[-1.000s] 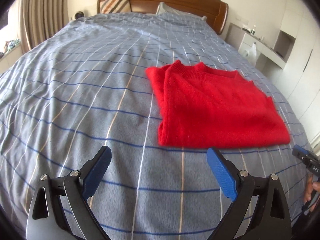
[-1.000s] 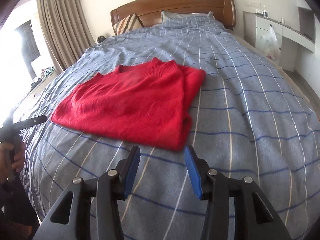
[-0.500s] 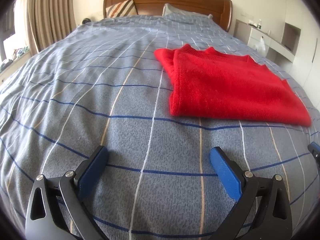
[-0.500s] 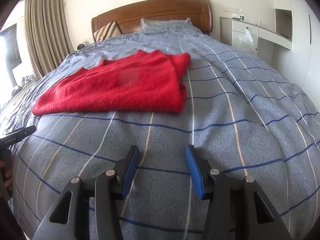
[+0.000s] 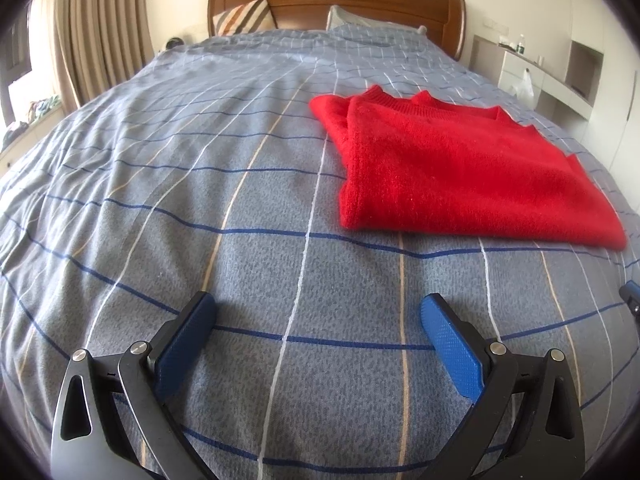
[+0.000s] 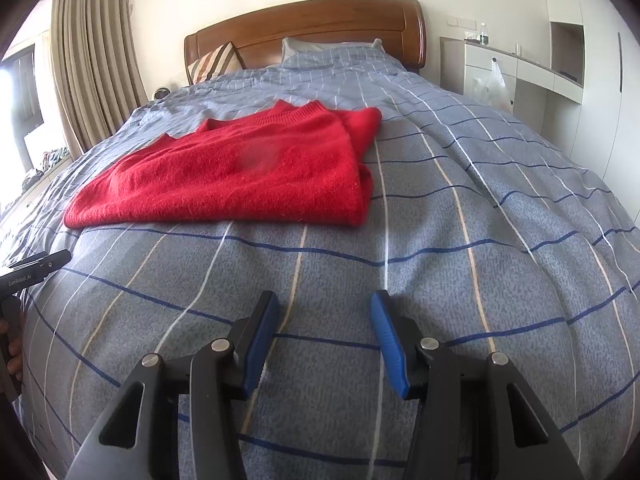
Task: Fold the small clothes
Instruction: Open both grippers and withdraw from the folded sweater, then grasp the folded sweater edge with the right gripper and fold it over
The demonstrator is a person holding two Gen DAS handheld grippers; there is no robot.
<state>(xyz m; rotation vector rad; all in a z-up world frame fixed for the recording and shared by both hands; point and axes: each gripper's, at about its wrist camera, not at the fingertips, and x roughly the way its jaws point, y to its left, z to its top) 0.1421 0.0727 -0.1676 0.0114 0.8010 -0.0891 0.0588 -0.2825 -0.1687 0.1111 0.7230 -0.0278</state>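
Left wrist view: the left tongs [image 5: 316,320] hang spread wide over the bed [image 5: 200,184], pinching nothing. The red sweater [image 5: 452,172] lies ahead to the right, already folded into a flat rectangle, well apart from the tips.

Right wrist view: the right tongs [image 6: 325,316] stand partly spread, empty, low above the bed [image 6: 500,208]. The red sweater [image 6: 240,172] lies ahead to the left. It looks soft, light and floppy; a hold near a corner of the near edge, through all layers, seems best.
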